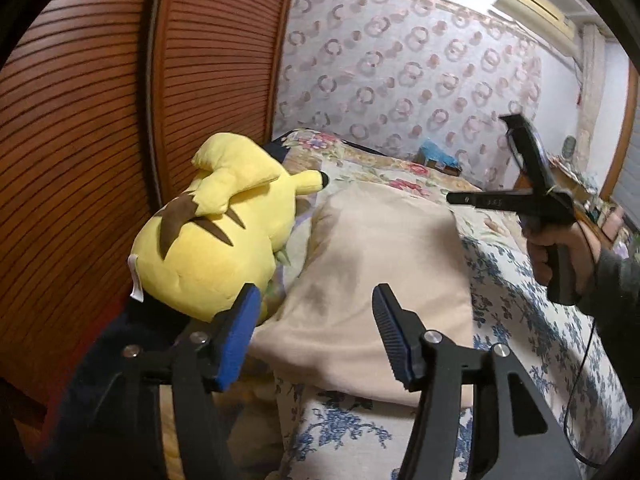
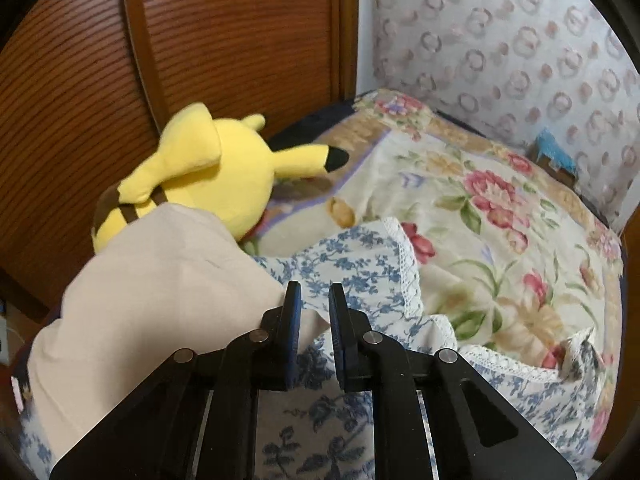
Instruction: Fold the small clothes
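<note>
While the beige garment point(image 1: 372, 280) lies folded flat on the blue-floral sheet point(image 1: 532, 320), right beside the yellow Pikachu plush point(image 1: 224, 232), my left gripper point(image 1: 316, 340) hangs over its near edge with the jaws spread wide and nothing between them. My guess is I've got that side parked there so the cloth stays put and I can smooth it or pinch it again if needed.

My right gripper point(image 2: 314, 332) is the opposite: jaws pulled narrow, only a slim gap left. A corner of the beige cloth pokes into that gap, but I honestly can't tell whether the pads are pressing it or just sitting either side.

Funny what each camera gives me. From the left wrist I can see the whole right tool out in the air with the hand point(image 1: 560, 252) on its grip and a cable trailing down. That view looks like the right jaws are splayed, though fisheye angle may be fooling me. Only the right wrist shows the lace-trimmed edge point(image 2: 404, 264) of the sheet and the big rose-print blanket point(image 2: 500, 208) behind it.
</note>
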`<state>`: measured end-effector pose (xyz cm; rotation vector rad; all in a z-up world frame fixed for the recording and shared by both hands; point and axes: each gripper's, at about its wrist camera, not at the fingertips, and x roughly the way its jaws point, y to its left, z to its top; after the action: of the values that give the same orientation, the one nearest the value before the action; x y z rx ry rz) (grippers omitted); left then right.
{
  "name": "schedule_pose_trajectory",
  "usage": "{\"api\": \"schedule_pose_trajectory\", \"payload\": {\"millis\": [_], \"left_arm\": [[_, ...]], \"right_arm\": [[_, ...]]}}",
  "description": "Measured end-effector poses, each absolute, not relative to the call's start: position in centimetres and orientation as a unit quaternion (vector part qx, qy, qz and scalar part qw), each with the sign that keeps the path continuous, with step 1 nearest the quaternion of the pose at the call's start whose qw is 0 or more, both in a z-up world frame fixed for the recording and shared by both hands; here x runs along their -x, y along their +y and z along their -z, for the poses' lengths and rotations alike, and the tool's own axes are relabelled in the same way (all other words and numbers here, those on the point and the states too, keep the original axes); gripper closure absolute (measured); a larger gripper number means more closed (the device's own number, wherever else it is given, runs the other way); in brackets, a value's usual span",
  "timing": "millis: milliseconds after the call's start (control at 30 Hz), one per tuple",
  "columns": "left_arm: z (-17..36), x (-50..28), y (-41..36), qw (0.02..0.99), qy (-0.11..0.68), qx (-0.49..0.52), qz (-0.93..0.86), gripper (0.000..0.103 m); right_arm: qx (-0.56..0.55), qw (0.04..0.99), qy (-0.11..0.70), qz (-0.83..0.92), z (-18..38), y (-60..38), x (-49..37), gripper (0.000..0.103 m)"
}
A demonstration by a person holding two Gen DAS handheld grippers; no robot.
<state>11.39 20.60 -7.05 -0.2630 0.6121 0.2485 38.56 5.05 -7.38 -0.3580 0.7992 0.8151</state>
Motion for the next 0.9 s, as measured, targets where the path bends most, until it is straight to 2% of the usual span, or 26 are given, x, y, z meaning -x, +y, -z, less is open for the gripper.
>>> {"api": "schedule_pose_trajectory", "payload": {"millis": [167,333,600,700,833,900], "left_arm": [[6.1,-11.6,19.0,0.942,0.295,0.115,-0.112,0.045],[4.9,-11.3,16.5,0.948,0.289,0.093,-0.096,0.045],[3.3,-10.0,11.6,0.958,0.273,0.063,-0.054,0.045],[2.9,-9.5,9.6,0.961,0.268,0.053,-0.034,0.045],[2.5,-8.9,7.2,0.964,0.263,0.04,-0.011,0.045],[2.4,-8.6,6.0,0.965,0.261,0.036,0.003,0.045]], "right_arm": [[0.15,0.841,0.349,-0.385,4.4,1.8,-35.4,0.09],[0.139,0.858,0.322,-0.375,2.2,-2.8,-30.4,0.081],[0.113,0.883,0.303,-0.34,0.8,-10.3,-23.4,0.074],[0.102,0.893,0.294,-0.324,0.4,-12.6,-21.2,0.068],[0.087,0.906,0.285,-0.301,0.0,-15.5,-18.7,0.051],[0.085,0.912,0.281,-0.287,-0.1,-16.8,-17.3,0.047]]}}
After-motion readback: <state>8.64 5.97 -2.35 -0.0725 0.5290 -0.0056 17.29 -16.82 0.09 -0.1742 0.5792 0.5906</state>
